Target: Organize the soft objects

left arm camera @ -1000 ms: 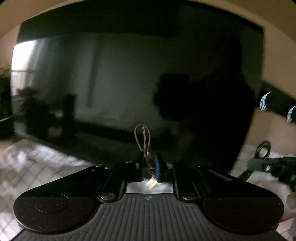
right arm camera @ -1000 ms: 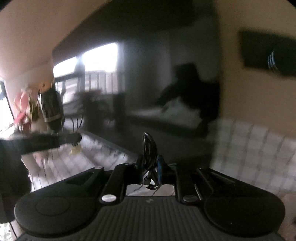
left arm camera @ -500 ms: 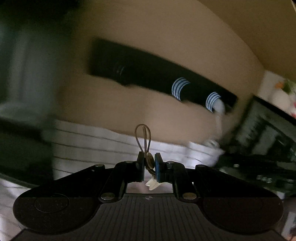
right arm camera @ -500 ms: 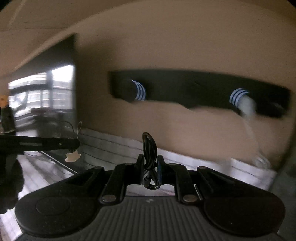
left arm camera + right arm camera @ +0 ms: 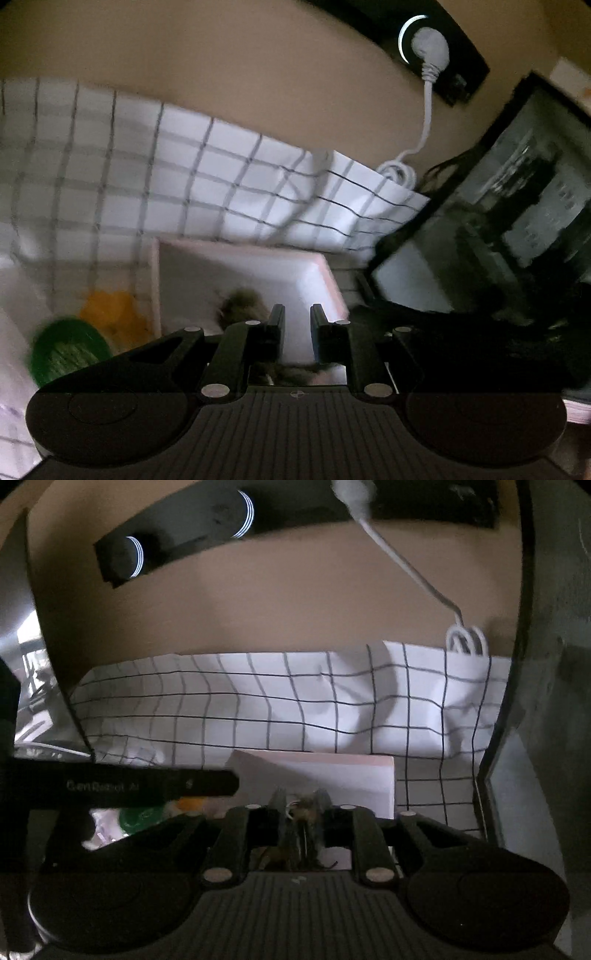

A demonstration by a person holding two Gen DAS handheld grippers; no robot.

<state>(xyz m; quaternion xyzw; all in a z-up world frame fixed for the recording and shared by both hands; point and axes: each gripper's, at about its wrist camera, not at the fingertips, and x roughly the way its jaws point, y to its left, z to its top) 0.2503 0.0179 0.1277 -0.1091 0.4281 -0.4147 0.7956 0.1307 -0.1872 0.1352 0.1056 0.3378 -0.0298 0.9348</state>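
Note:
A white open box [image 5: 236, 273] sits on a checked cloth [image 5: 184, 192]. My left gripper [image 5: 296, 314] hangs over the box with its jaws apart and nothing between them. A fuzzy brown soft object [image 5: 243, 304] lies in the box just left of the fingers. In the right wrist view my right gripper [image 5: 300, 797] is blurred; something small, dark and stringy [image 5: 303, 812] sits between its fingers, above the same box [image 5: 325, 775]. The left gripper's arm [image 5: 122, 784] crosses at left.
A green round object [image 5: 62, 354] and an orange object [image 5: 110, 314] lie left of the box. A black wall socket strip [image 5: 436, 44] holds a white plug and cable [image 5: 424, 118]. A dark glass-fronted appliance [image 5: 498, 229] stands at right.
Both grippers swung down from the wall toward the box. The left gripper's jaws have opened and the brown looped cord it held is gone from them.

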